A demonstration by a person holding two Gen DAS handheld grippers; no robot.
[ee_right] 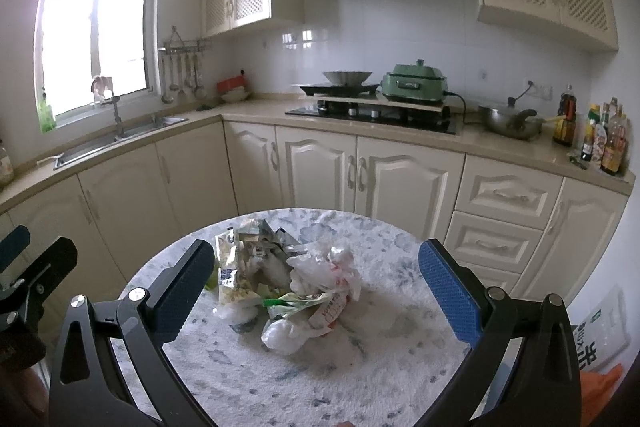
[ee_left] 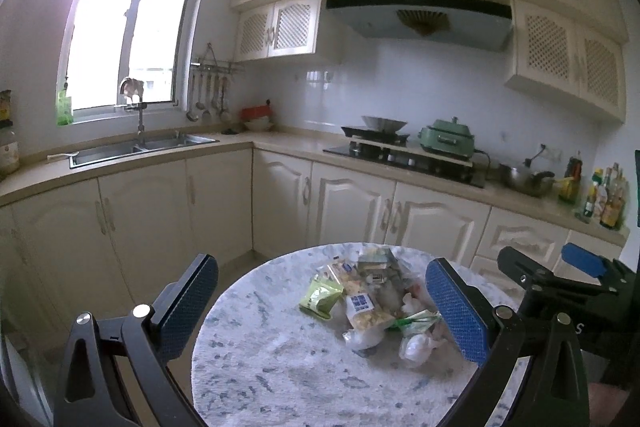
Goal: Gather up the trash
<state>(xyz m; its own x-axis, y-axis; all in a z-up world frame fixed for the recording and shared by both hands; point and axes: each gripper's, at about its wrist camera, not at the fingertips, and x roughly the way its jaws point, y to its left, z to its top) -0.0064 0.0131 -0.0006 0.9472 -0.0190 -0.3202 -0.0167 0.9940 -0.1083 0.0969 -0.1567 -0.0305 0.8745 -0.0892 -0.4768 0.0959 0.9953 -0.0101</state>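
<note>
I have both claws hanging over the near edge of the round bench, and neither one grips anything: the left claw stands with its jaws spread wide, and the right claw is spread just as wide. The trash sits in one loose heap around the middle of the bench, framed between the jaws in both views but well short of the pads.

I read this as the approach before the first pick. The heap is all light stuff: a crumpled white plastic bag on top, a clear snack packet with a blue label, a green wrapper on the left edge, and small white wads at the near side. None of it will resist a pinch, but film slips and drags its neighbours along.

So I would take the outliers first. The green wrapper suits the left claw, the plastic bag the right. I would come down steeply, close on a bunched fold, not a flat face, and lift slowly so nothing trails off the bench. I see no bin in either view, so I must find one before carrying anything away.
</note>
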